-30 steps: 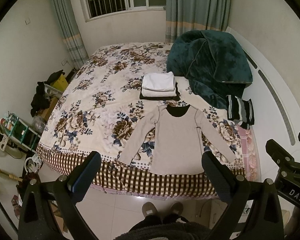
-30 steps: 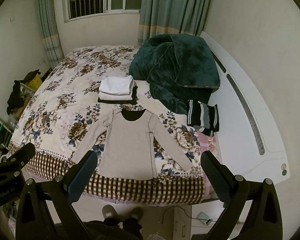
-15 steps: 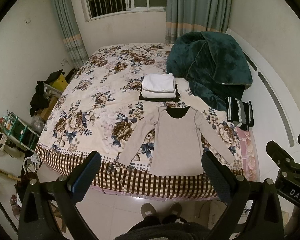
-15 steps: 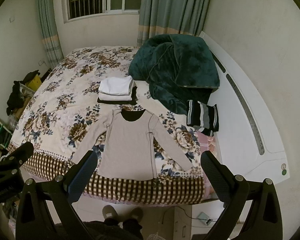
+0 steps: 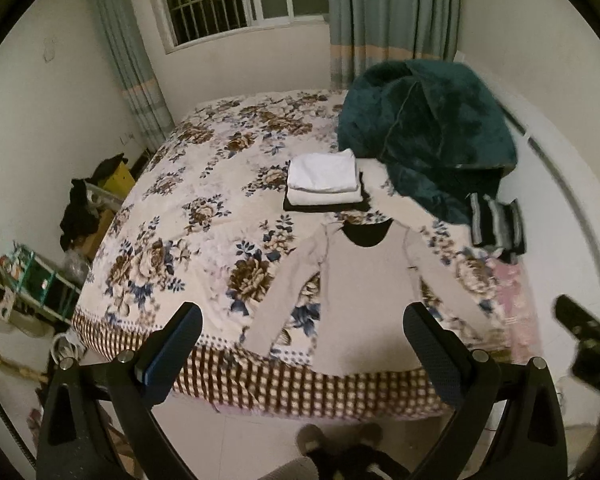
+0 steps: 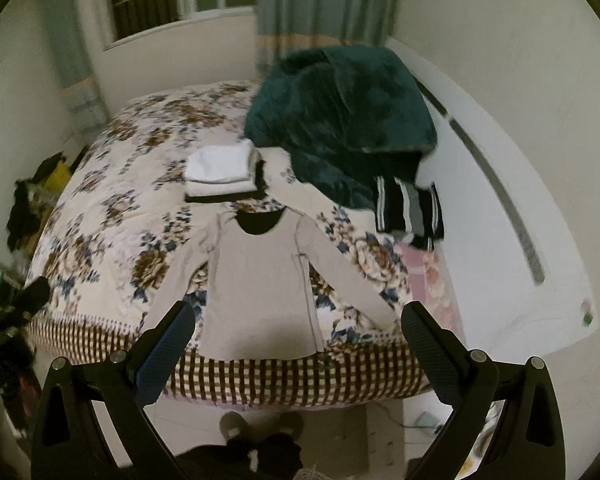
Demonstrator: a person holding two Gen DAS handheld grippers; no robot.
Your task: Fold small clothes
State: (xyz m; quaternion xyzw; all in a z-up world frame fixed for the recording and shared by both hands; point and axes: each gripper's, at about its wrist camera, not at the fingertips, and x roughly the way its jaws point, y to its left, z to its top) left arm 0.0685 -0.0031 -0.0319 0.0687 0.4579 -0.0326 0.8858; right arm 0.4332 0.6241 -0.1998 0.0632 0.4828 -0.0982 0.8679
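A beige long-sleeved shirt point(image 5: 364, 292) lies flat, sleeves spread, at the near edge of the floral bed point(image 5: 188, 220); it also shows in the right wrist view point(image 6: 260, 284). My left gripper point(image 5: 302, 328) is open and empty, held above the floor short of the shirt's hem. My right gripper point(image 6: 296, 324) is open and empty, also short of the hem. A stack of folded white and black clothes point(image 5: 324, 180) lies behind the shirt's collar, and shows in the right wrist view point(image 6: 220, 176).
A dark green blanket point(image 5: 424, 136) is heaped at the bed's far right. A black-and-white striped garment point(image 5: 496, 224) lies to the shirt's right. A white headboard point(image 6: 512, 220) runs along the right. Clutter and a shelf point(image 5: 40, 280) stand left of the bed.
Both grippers have moved forward toward the bed, so the shirt looks larger and closer. Both stay open. The views are blurred with motion.
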